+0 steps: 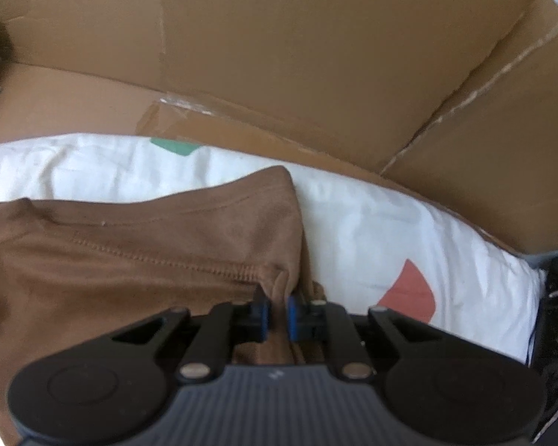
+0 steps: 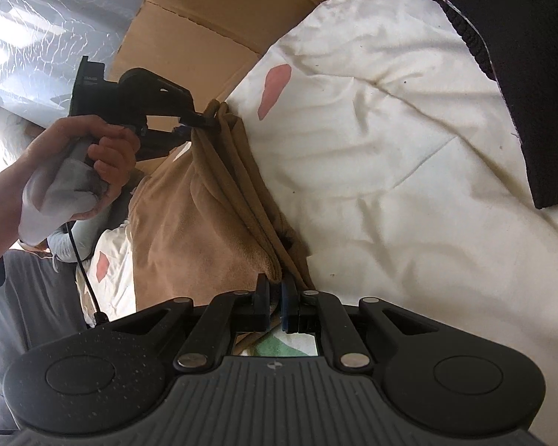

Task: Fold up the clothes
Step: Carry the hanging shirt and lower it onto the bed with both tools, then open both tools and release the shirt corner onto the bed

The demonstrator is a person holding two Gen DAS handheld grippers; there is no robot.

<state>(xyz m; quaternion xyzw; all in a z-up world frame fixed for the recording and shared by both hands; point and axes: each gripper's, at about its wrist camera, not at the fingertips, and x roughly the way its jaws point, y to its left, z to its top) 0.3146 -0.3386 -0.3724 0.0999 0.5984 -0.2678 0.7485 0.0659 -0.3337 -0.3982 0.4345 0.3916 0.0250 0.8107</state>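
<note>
Brown garment (image 1: 137, 260) lies partly on a white sheet (image 1: 372, 223) spread over a bed, with flattened cardboard (image 1: 279, 55) propped behind it. Both grippers are clamped on the same gathered edge of the cloth, one at each end.

Left gripper (image 1: 277, 306) — jaws nearly together, a pinch of brown fabric bunched between the blue pads right by the stitched seam. In the right wrist view it shows again at the far end of the edge (image 2: 199, 120), held by the person's hand (image 2: 93, 156).

Right gripper (image 2: 275, 297) — jaws closed tight on the near end of that edge, where several layers stack in pleats.

Holding two ends keeps the edge taut as a straight line, so the layers stay aligned and the fold doesn't slump. The rest of the garment hangs or drapes to the left side of the edge, off the sheet's open area.

Likely step: carrying the pinched edge across to lay down a fold. Risk — thin pinch on the left could slip.
</note>
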